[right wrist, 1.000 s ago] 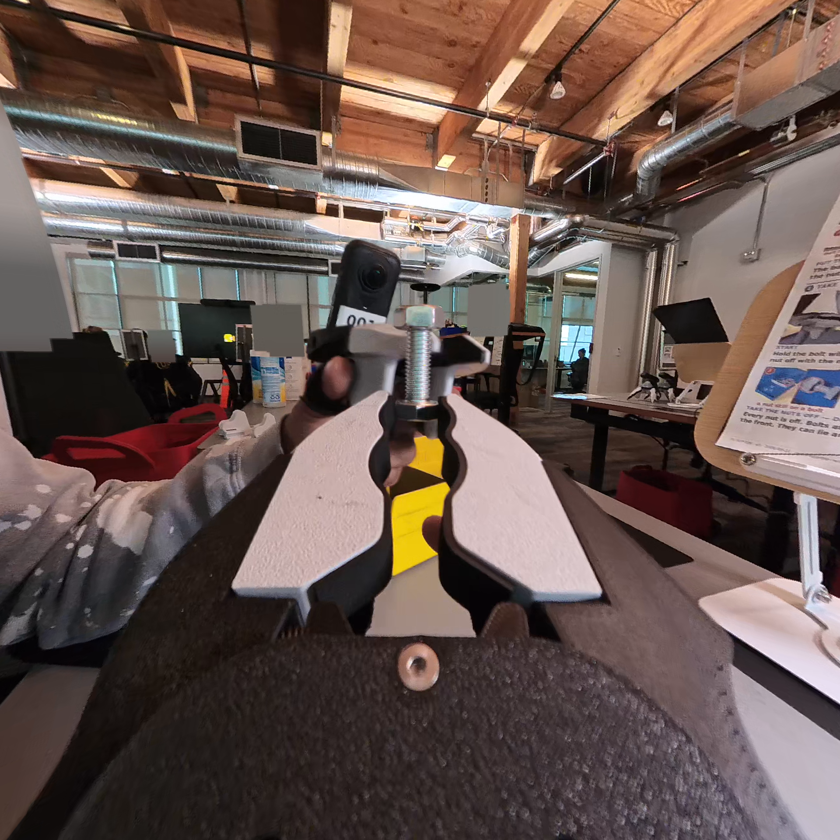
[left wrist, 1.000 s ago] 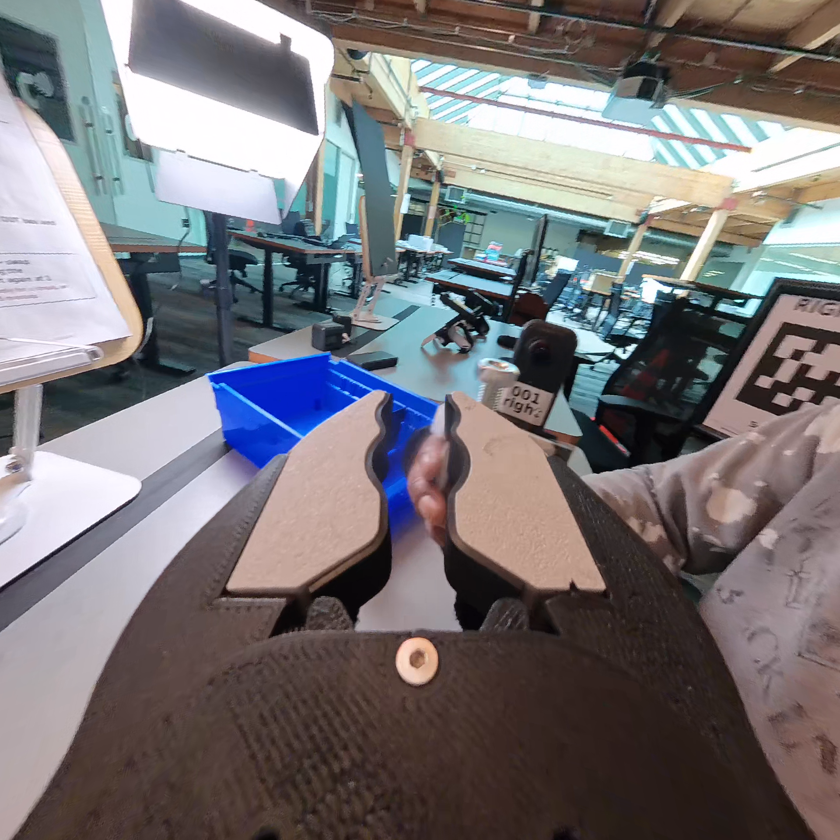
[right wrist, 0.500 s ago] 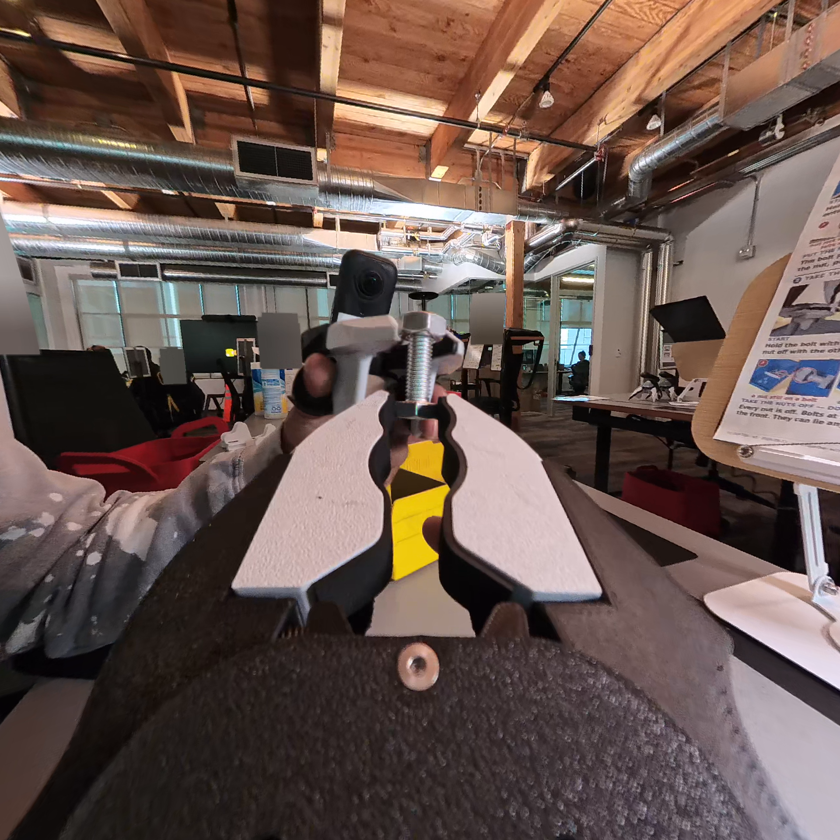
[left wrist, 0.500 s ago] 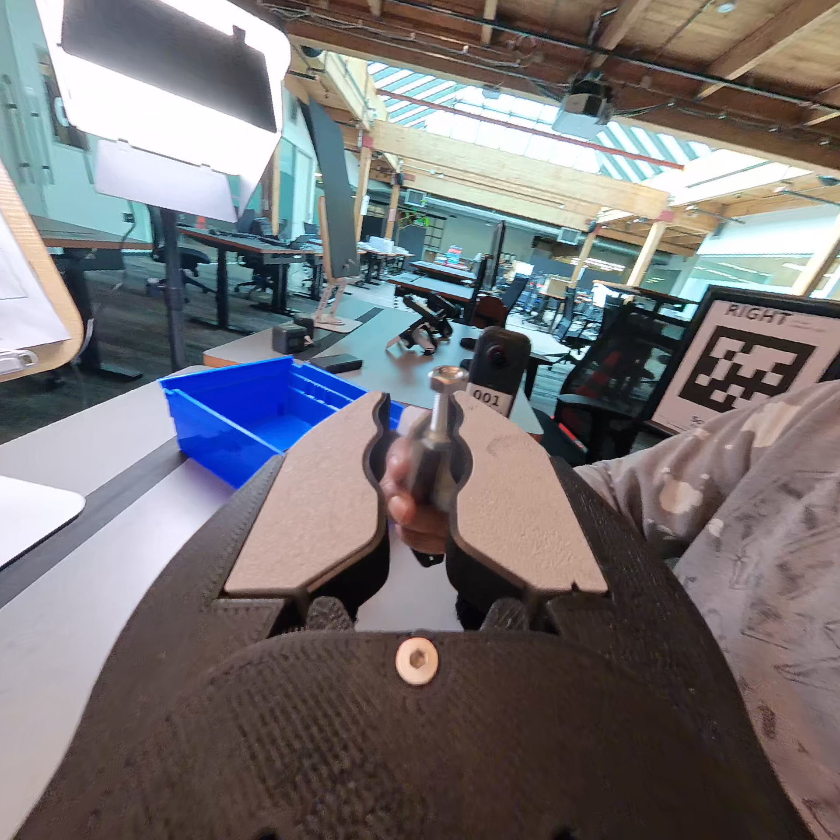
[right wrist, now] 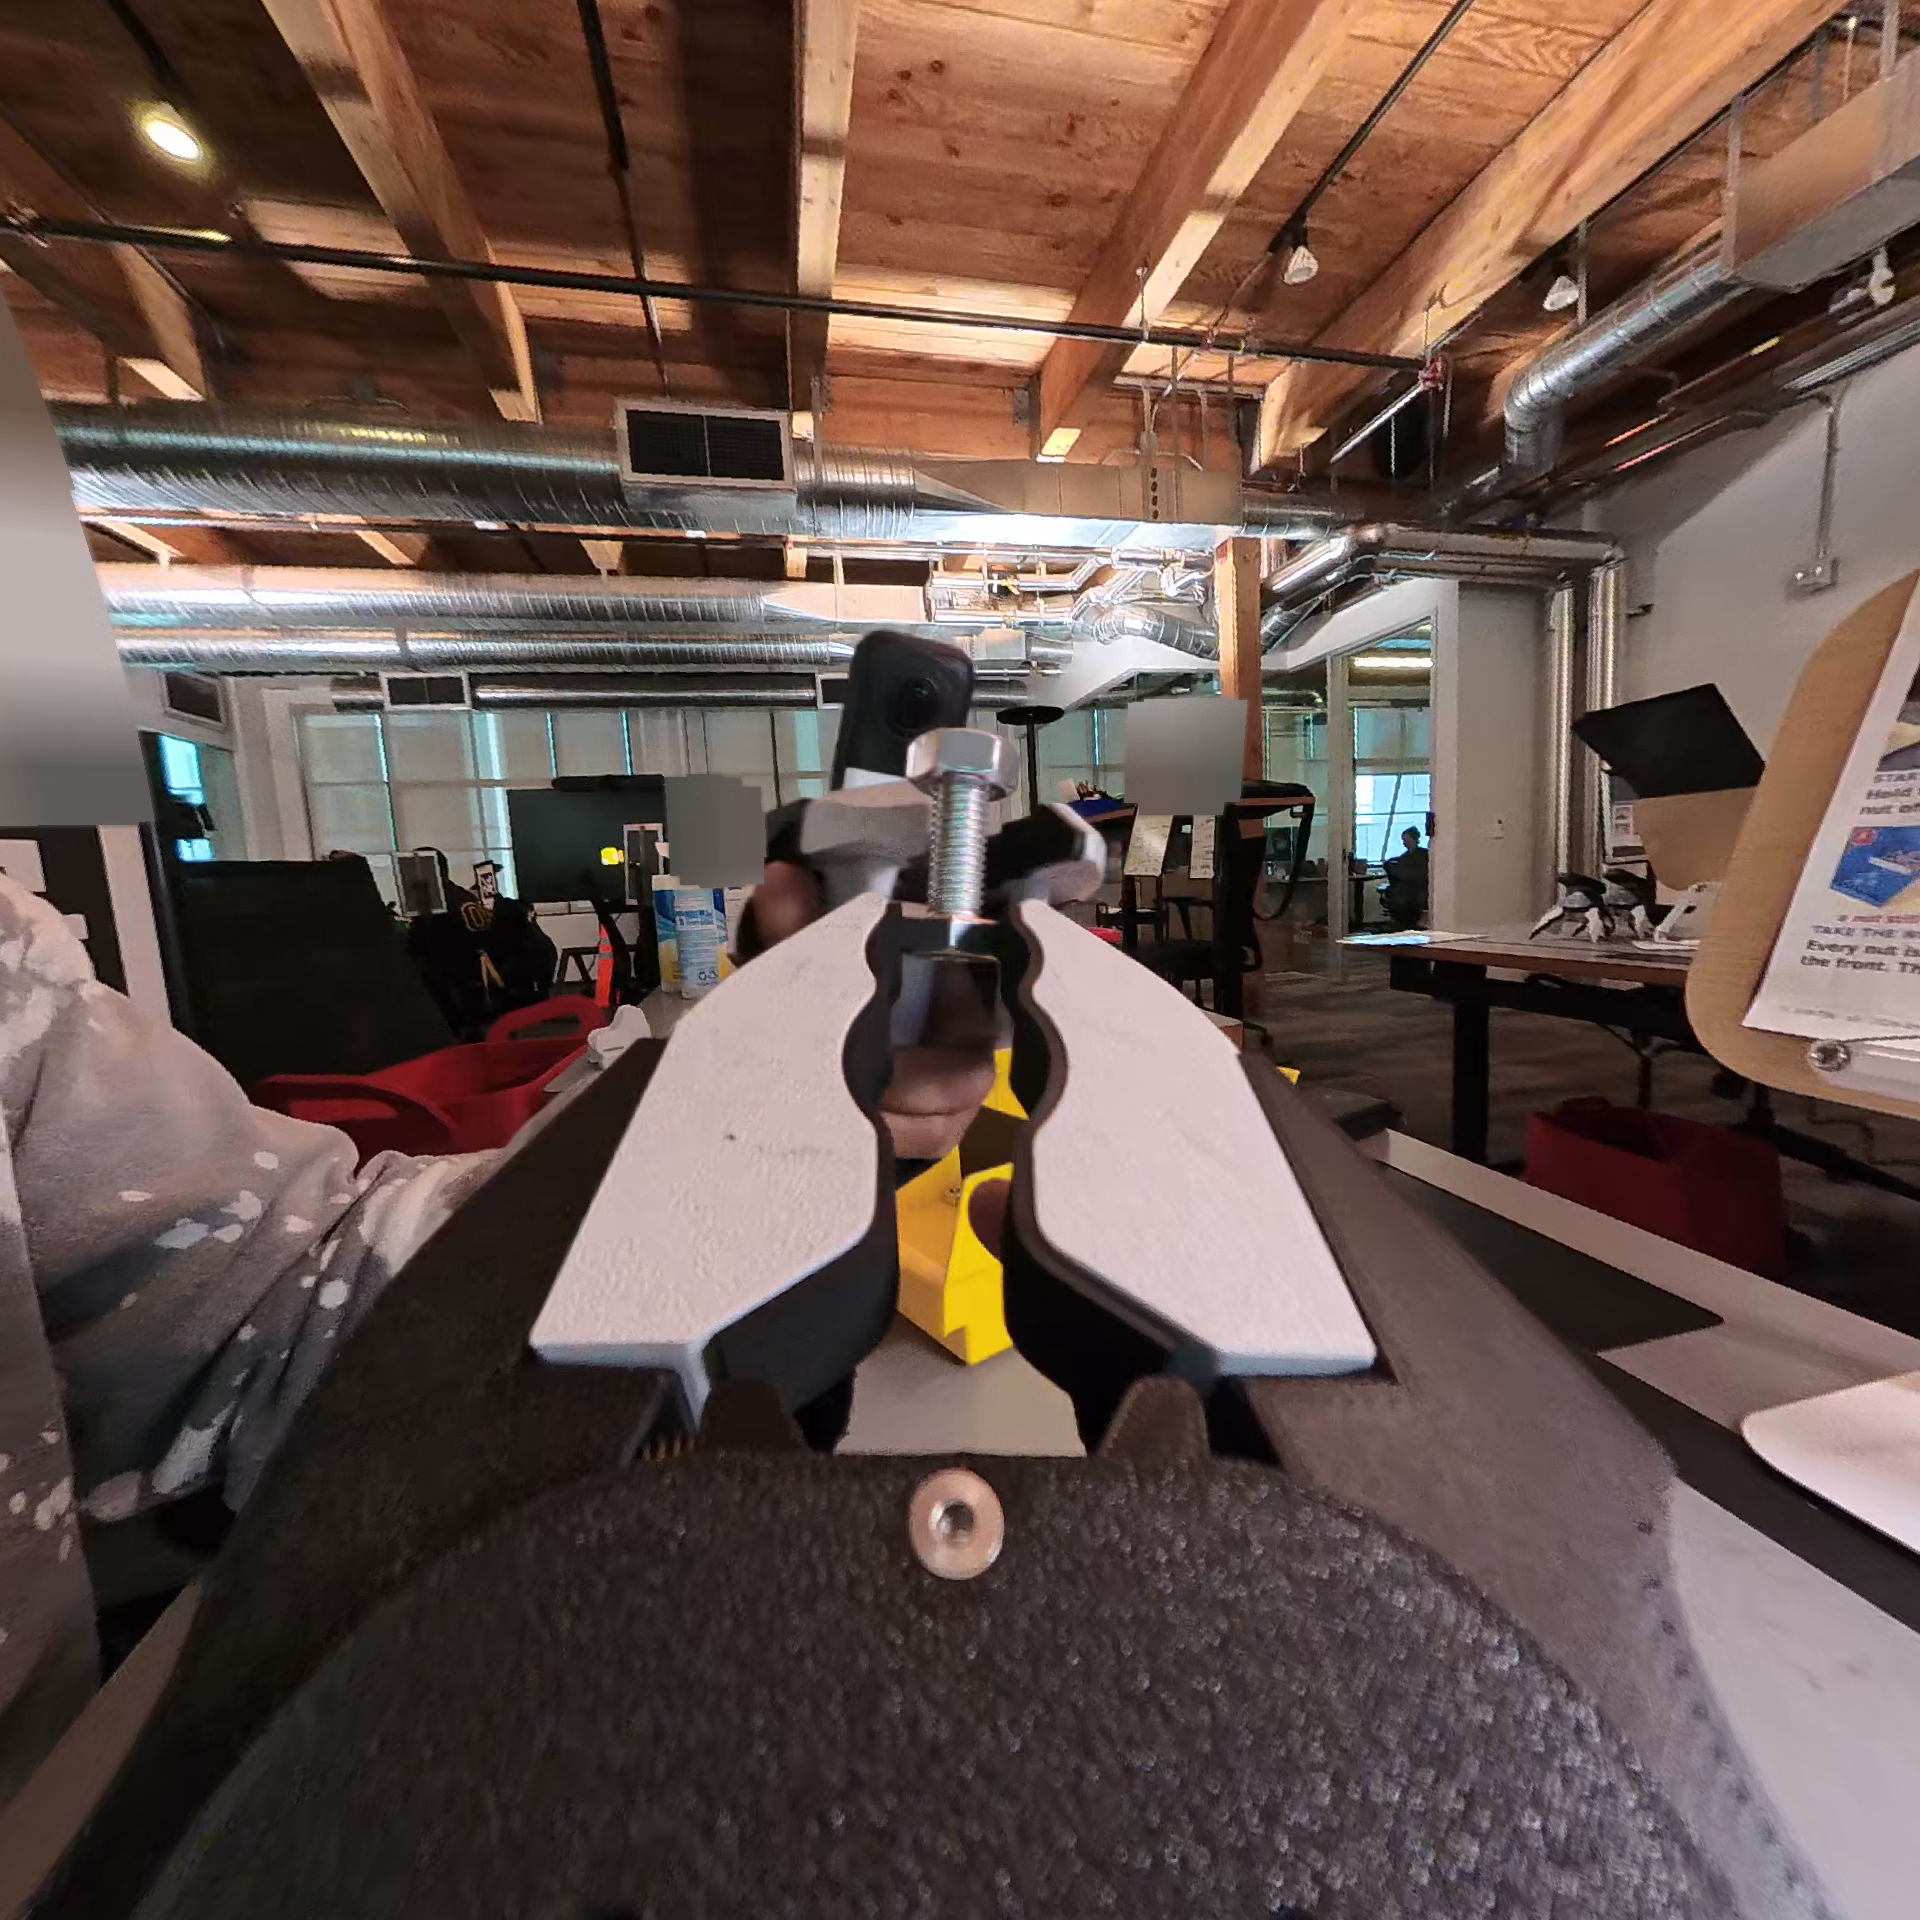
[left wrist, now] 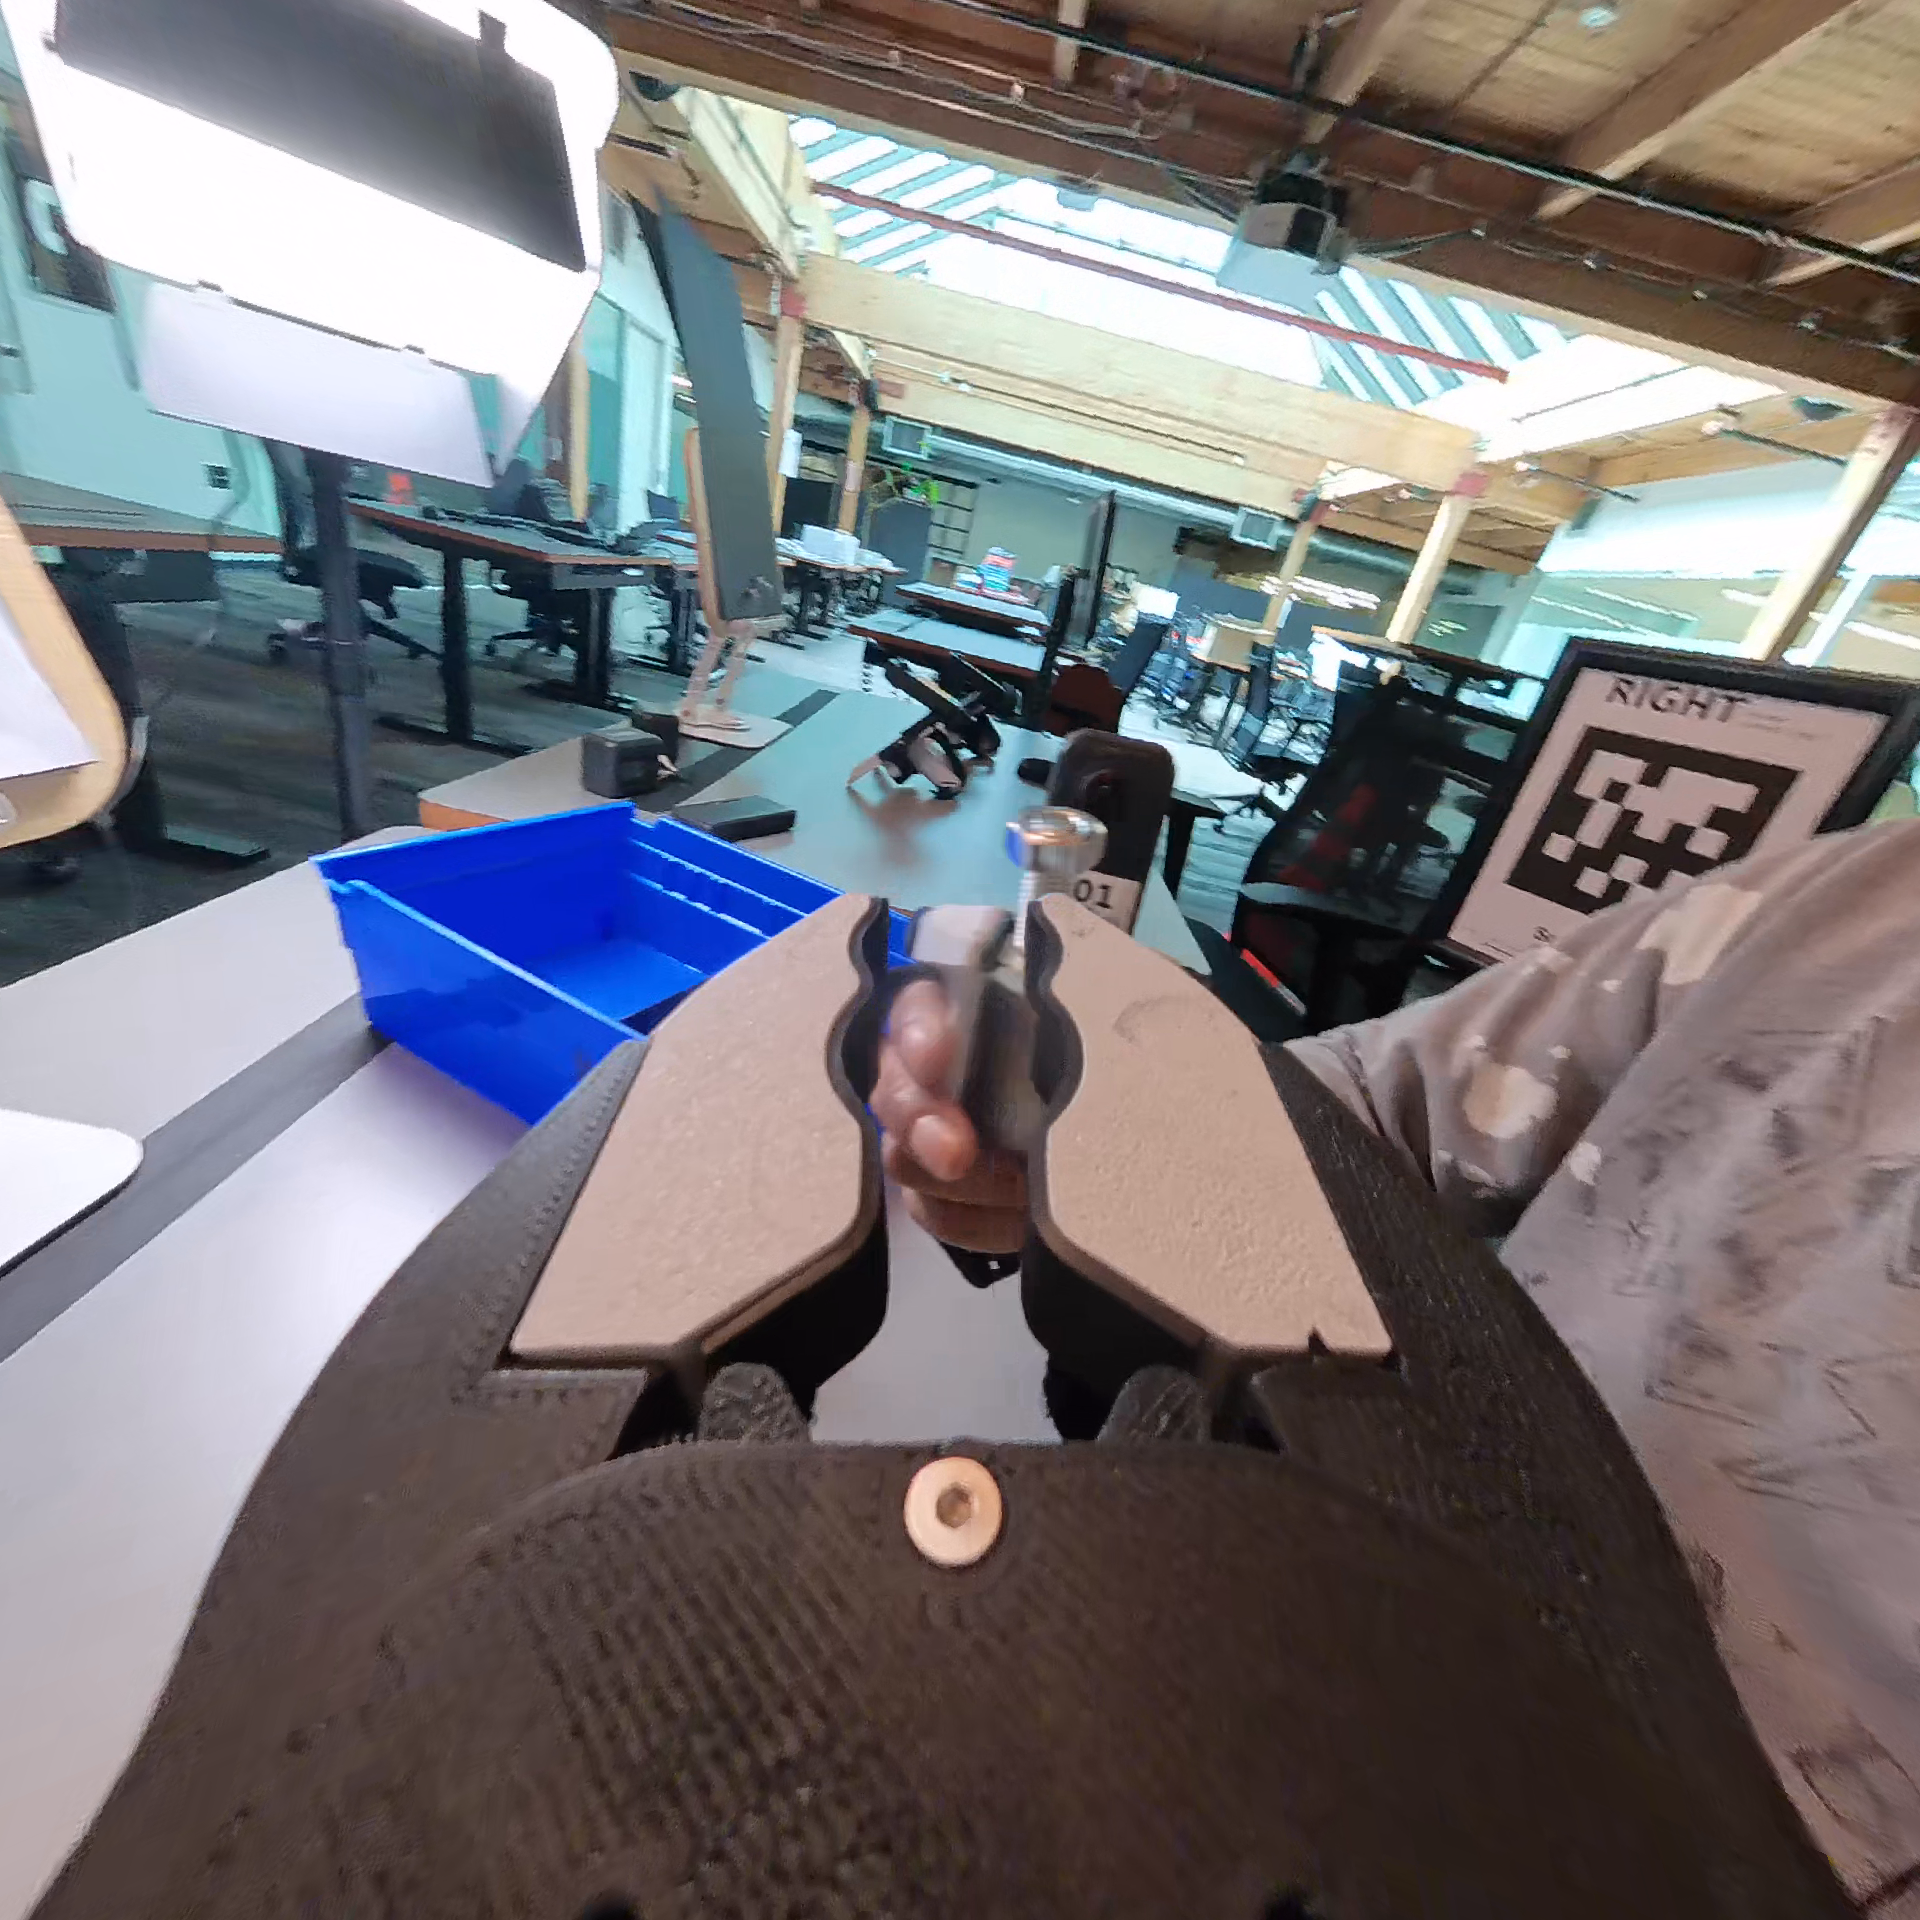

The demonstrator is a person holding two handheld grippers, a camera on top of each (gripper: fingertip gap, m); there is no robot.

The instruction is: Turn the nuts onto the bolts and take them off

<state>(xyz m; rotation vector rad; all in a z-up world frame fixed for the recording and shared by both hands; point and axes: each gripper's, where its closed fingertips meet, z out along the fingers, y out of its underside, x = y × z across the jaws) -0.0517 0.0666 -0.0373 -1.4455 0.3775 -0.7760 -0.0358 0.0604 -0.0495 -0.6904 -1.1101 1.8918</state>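
A silver bolt stands upright with its head on top. A nut sits low on its thread, and my right gripper is shut on that nut. My left gripper faces it from the other side, a little higher. In the right wrist view its fingers flank the bolt's shaft under the head. In the left wrist view the bolt stands by the right-hand finger with a gap on its other side. I cannot tell whether the left jaws pinch it.
A blue bin sits on the grey table to the left. A yellow block lies under the grippers, with a red tub beyond. An instruction board on a stand is at the right. A person's sleeve shows. The tips of both grippers are at nearly the same place.
The left gripper has swung round so that the bolt, earlier off to its right, now stands between its fingertips. The bolt head has come closer to the nut. The right gripper kept its hold.
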